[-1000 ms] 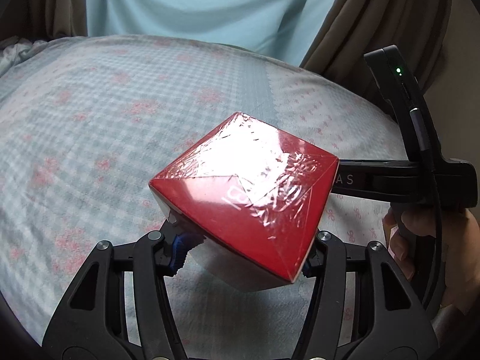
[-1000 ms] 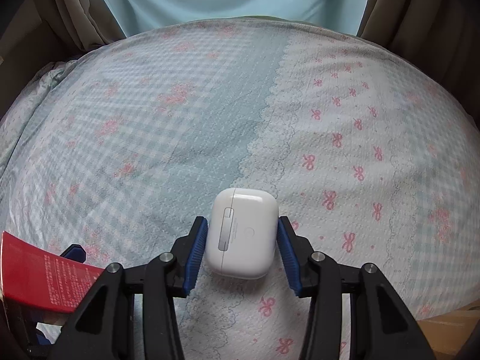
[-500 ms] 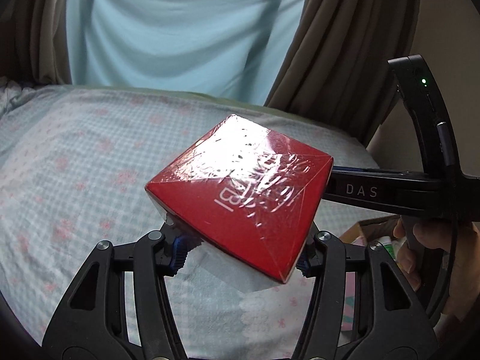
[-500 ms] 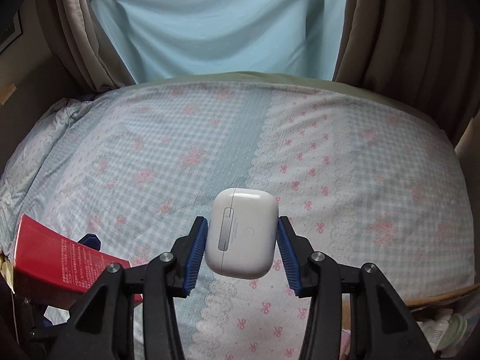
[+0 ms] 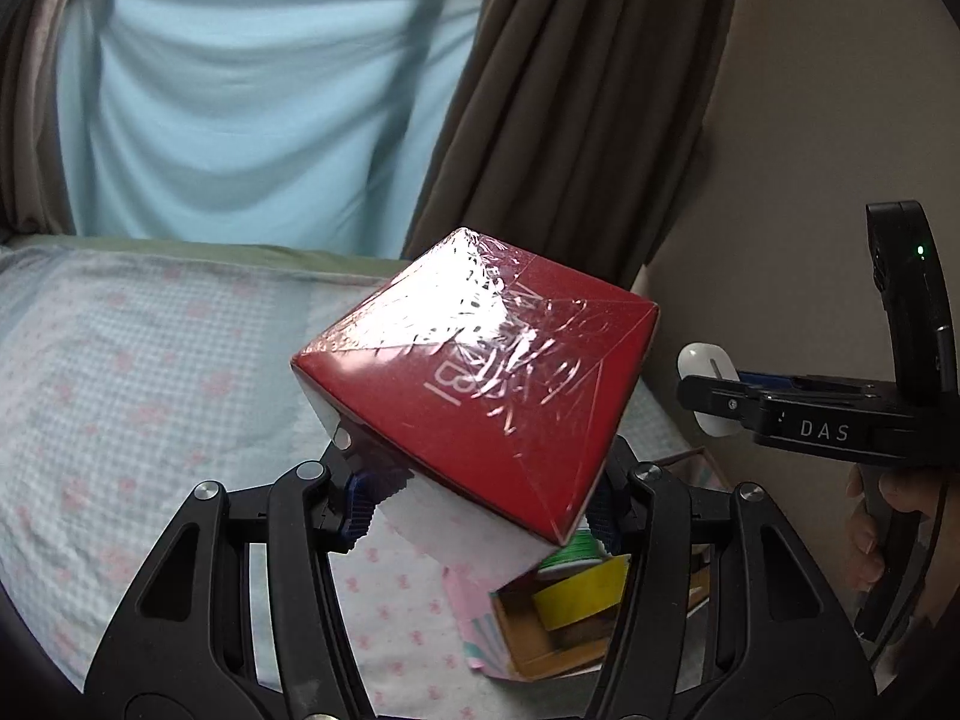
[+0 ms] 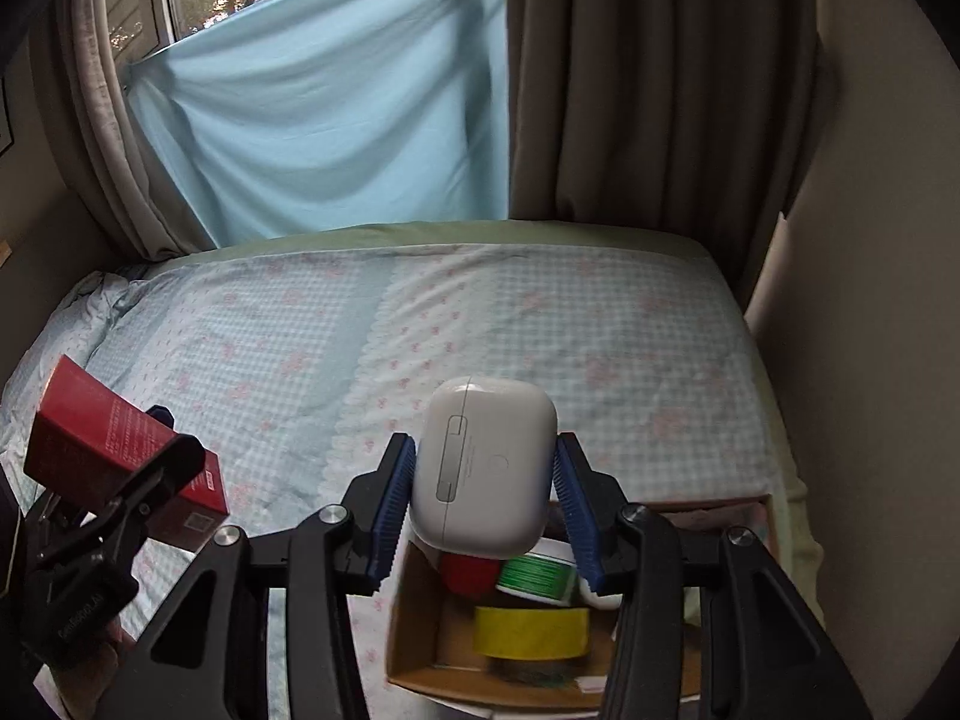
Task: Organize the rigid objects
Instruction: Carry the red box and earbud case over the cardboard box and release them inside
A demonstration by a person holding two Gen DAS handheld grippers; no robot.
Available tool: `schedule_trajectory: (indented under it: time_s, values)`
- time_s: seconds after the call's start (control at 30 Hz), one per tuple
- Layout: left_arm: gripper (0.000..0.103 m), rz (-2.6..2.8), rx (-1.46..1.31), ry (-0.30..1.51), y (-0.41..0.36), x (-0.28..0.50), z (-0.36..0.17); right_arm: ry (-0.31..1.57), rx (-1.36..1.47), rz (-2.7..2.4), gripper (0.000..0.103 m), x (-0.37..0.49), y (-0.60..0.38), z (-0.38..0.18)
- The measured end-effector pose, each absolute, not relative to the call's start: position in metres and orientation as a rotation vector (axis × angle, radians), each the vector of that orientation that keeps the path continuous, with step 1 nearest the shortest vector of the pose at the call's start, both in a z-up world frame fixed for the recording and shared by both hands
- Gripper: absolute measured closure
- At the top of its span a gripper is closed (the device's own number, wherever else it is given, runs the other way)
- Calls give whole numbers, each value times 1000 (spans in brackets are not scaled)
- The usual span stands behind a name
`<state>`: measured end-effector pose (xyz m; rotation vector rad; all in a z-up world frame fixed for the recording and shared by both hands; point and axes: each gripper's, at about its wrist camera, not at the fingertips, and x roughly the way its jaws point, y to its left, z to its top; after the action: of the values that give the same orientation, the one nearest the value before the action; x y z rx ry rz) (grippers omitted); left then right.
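Note:
My left gripper (image 5: 480, 498) is shut on a red box wrapped in clear film (image 5: 480, 372) and holds it in the air above the bed's near edge. The box also shows at the left of the right wrist view (image 6: 114, 450). My right gripper (image 6: 486, 498) is shut on a white earbuds case (image 6: 486, 468), held above an open cardboard box (image 6: 414, 618). The case also shows in the left wrist view (image 5: 708, 363), to the right of the red box.
The cardboard box (image 5: 528, 642) sits at the bed's near edge and holds a yellow tape roll (image 6: 531, 630), a green-labelled round item (image 6: 537, 576) and a red item (image 6: 468, 576). The bed (image 6: 540, 324) has a checked floral sheet. Curtains (image 6: 630, 78) and a wall stand behind.
Both grippers have lifted and drawn back from the bed with their objects. The cardboard box has come into view beneath them. The right gripper now sits further to the right of the left one.

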<state>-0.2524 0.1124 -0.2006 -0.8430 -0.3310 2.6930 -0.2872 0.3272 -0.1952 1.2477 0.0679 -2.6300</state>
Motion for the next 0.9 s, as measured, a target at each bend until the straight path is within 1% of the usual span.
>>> schedule_trajectory:
  time_s: [0.2,0.43,0.7,0.9]
  values:
    - [51,2632,-878,-353,171,-245,-214,38,1326,-2665,60,-270,392,-214]
    - [51,2582,-954,-336,224,-239,-248,-43,1432,-2664,60,-256,445,-253]
    - [51,2534,-1033,-290,263,-243,-299,-135,1511,-2648,60,-252,481,-304]
    - [51,2499,-1051,-239,293,-242,-315,-133,1519,-2639,60,-256,489,-327]
